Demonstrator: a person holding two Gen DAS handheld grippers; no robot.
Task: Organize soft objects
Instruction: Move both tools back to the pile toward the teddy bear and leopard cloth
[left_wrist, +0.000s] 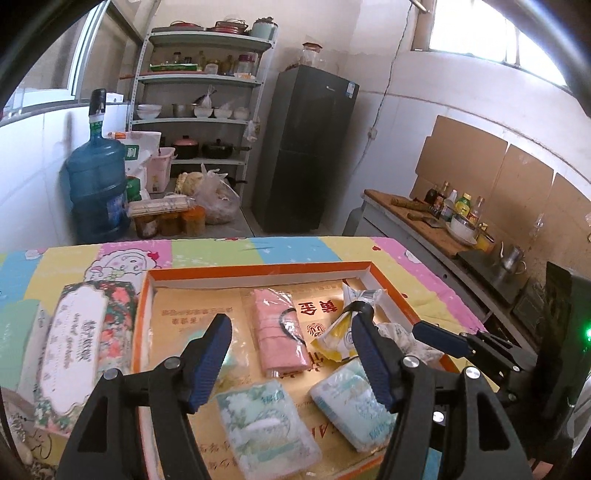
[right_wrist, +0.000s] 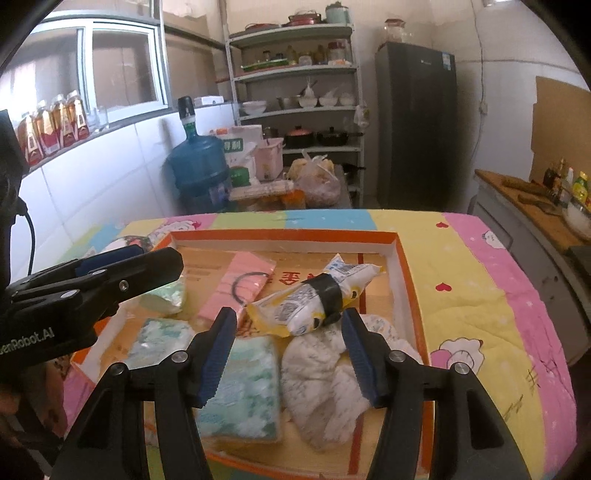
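Observation:
An orange-rimmed shallow box (left_wrist: 258, 266) (right_wrist: 284, 234) lies on the colourful tablecloth. Inside lie a pink folded towel (left_wrist: 280, 338) (right_wrist: 240, 286), a yellow-white packet with a black band (left_wrist: 340, 338) (right_wrist: 314, 295), pale green tissue packs (left_wrist: 266, 424) (right_wrist: 243, 387) and a crumpled white cloth (right_wrist: 325, 380). My left gripper (left_wrist: 291, 356) is open and empty, hovering over the box's near half. My right gripper (right_wrist: 288, 343) is open and empty above the green pack and the white cloth. The right gripper's tip shows in the left wrist view (left_wrist: 439, 336); the left gripper shows at the left of the right wrist view (right_wrist: 110, 280).
A floral tissue box (left_wrist: 79, 350) lies on the table left of the orange box. Behind the table stand a blue water jug (left_wrist: 98, 184), shelves (left_wrist: 199, 92) and a dark fridge (left_wrist: 306, 147). A counter with bottles (left_wrist: 454, 206) runs along the right.

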